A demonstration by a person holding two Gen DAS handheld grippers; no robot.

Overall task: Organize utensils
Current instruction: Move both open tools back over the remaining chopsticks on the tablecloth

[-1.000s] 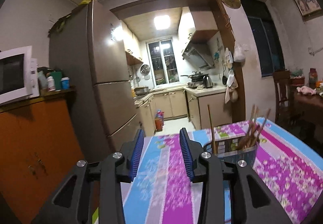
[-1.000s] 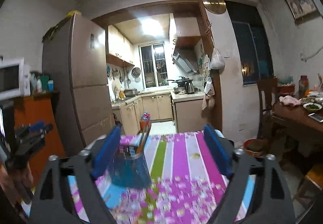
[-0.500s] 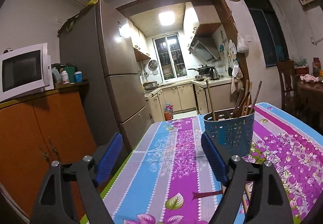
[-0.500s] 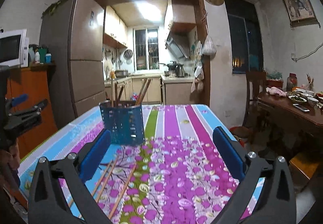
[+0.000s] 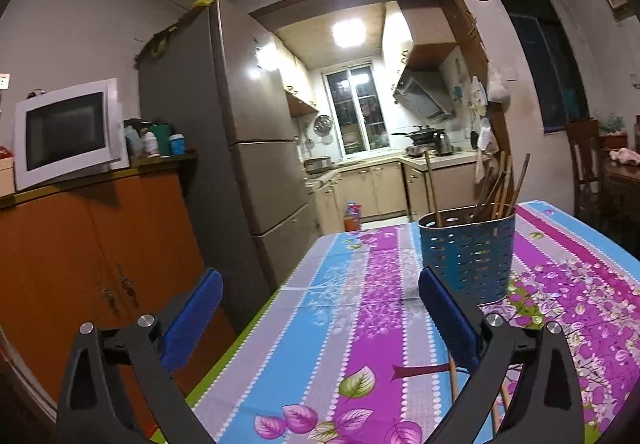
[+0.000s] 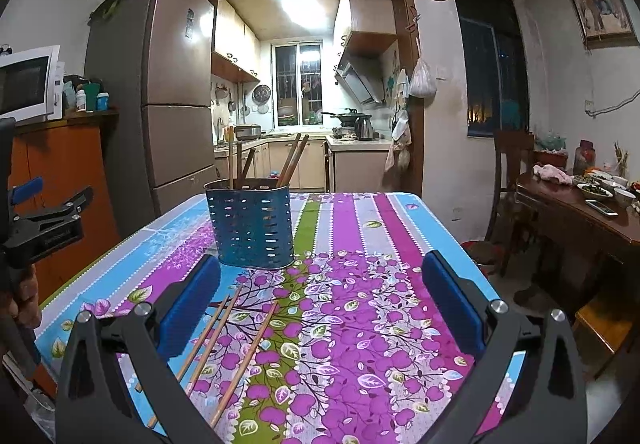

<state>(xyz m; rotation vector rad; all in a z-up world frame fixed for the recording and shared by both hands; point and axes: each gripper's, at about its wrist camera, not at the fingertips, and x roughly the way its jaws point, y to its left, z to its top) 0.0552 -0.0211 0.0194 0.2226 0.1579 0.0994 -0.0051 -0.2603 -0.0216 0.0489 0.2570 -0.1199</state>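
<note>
Right wrist view: the right gripper [image 6: 320,296] is held wide apart over the flowered tablecloth [image 6: 360,324], nothing caught between its blue pads. Three loose chopsticks [image 6: 224,340] are seen lying flat just beside its left finger, near the blue perforated holder [image 6: 250,224], where more chopsticks are stood upright. The left gripper [image 5: 320,308] has just been opened fully and is empty, the holder [image 5: 466,252] close ahead.

blue holder [image 6: 252,222] of chopsticks upright on floral tablecloth [image 6: 360,284], loose chopsticks [image 6: 224,344] near wide right gripper [image 6: 320,308] jaws
</note>
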